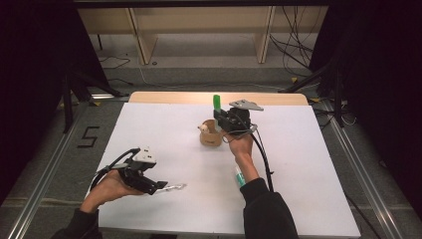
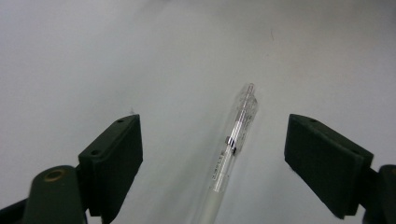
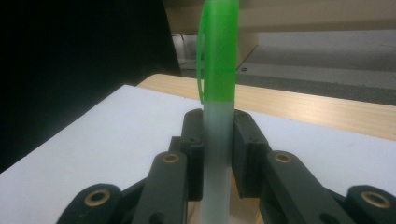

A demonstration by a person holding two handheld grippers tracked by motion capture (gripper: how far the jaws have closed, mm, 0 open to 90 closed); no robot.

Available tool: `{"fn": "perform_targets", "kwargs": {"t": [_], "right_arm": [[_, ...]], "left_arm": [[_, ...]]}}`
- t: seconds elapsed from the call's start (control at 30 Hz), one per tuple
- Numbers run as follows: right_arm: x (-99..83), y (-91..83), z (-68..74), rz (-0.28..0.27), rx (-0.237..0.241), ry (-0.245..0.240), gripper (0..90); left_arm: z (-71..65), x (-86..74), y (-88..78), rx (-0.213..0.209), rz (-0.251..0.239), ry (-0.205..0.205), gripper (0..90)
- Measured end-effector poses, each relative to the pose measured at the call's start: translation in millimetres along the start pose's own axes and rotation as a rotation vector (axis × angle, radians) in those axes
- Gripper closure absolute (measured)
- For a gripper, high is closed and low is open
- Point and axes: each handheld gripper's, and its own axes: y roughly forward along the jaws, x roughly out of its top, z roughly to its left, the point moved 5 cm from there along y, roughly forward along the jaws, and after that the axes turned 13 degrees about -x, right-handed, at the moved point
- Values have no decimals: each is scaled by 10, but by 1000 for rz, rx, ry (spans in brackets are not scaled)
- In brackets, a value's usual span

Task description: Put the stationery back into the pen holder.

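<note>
Holding green-capped pen (image 3: 217, 93) clamped upright in right tool (image 1: 225, 122), frame centre; left tool (image 2: 212, 154) apart around clear pen (image 2: 232, 149). My worry: green-capped pen tips wooden cup (image 1: 209, 137).

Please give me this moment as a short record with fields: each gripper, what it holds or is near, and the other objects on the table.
left gripper: open, low over the white table, jaws on either side of a clear pen that lies flat
right gripper: shut on a green-capped pen, held upright, cap on top
wooden cup: stands near the table's middle, just below the right gripper
item in cup: something pale, too small to identify
third pen: green end, lies on the table beside the right forearm
</note>
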Motion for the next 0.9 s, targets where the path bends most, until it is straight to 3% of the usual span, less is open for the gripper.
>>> {"fn": "perform_targets", "kwargs": {"t": [0.9], "right_arm": [[-149,262,29,45,-23,-5,771]], "left_arm": [[-20,-11,10,3,31,13,184]]}}
